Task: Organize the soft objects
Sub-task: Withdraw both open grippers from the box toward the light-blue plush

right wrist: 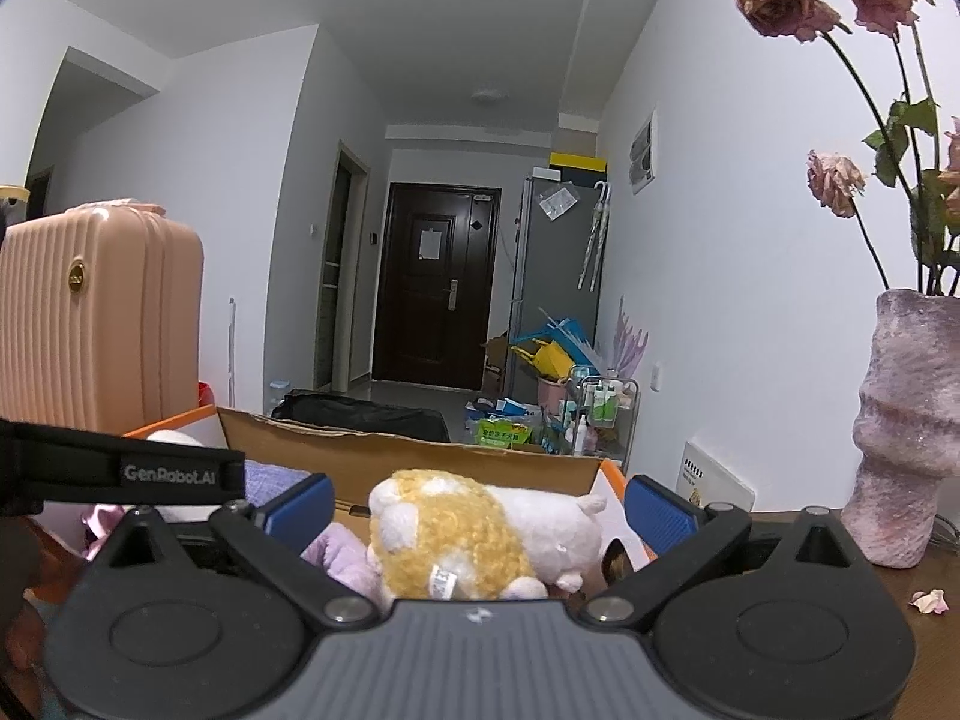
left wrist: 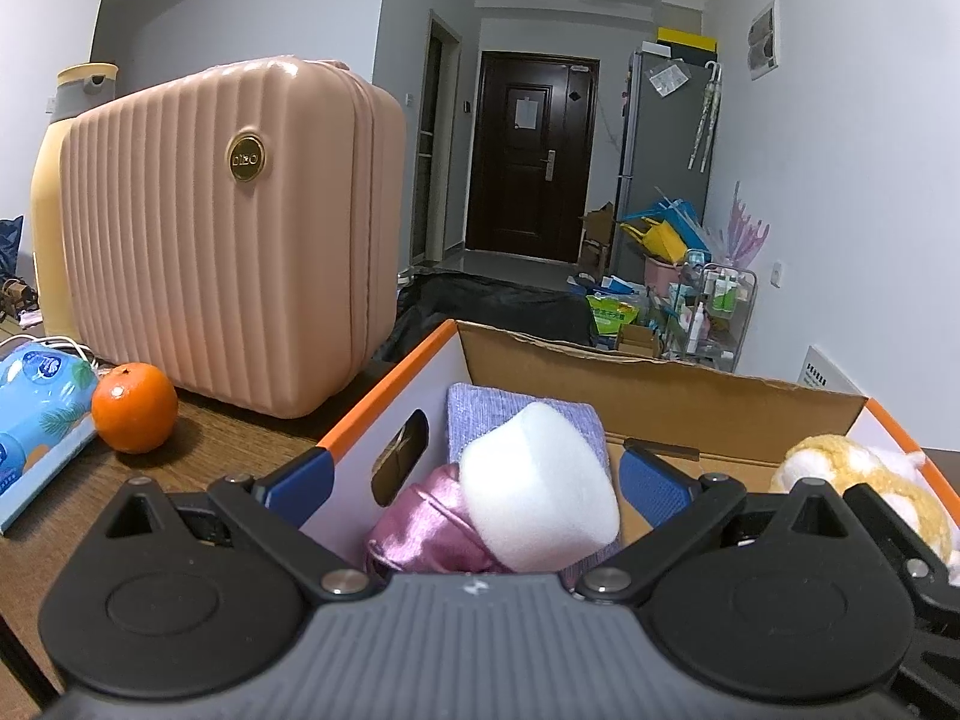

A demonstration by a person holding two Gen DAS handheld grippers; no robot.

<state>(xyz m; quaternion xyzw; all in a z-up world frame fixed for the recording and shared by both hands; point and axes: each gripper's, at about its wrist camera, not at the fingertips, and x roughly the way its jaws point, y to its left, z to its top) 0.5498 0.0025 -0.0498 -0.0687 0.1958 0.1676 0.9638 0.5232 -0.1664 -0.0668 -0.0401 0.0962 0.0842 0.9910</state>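
Our left gripper (left wrist: pixel 471 483) hangs with its jaws spread wide and empty over the open cardboard box with orange rim (left wrist: pixel 660 372). Between its blue pads lie a white foam block (left wrist: pixel 540 480), a shiny pink satin cloth (left wrist: pixel 420 531) and a lilac knitted cloth (left wrist: pixel 480 414), all inside the box. Our right gripper (right wrist: pixel 480 510) is likewise released, its jaws apart around, not pinching, the yellow-and-white plush toy (right wrist: pixel 462 534) resting in the box. On the brown wooden desk (left wrist: pixel 198 456) sit an orange fruit (left wrist: pixel 135 408) and a ribbed pink hard-shell case (left wrist: pixel 228 234); a mottled pink vase (right wrist: pixel 906 426) stands to the right.
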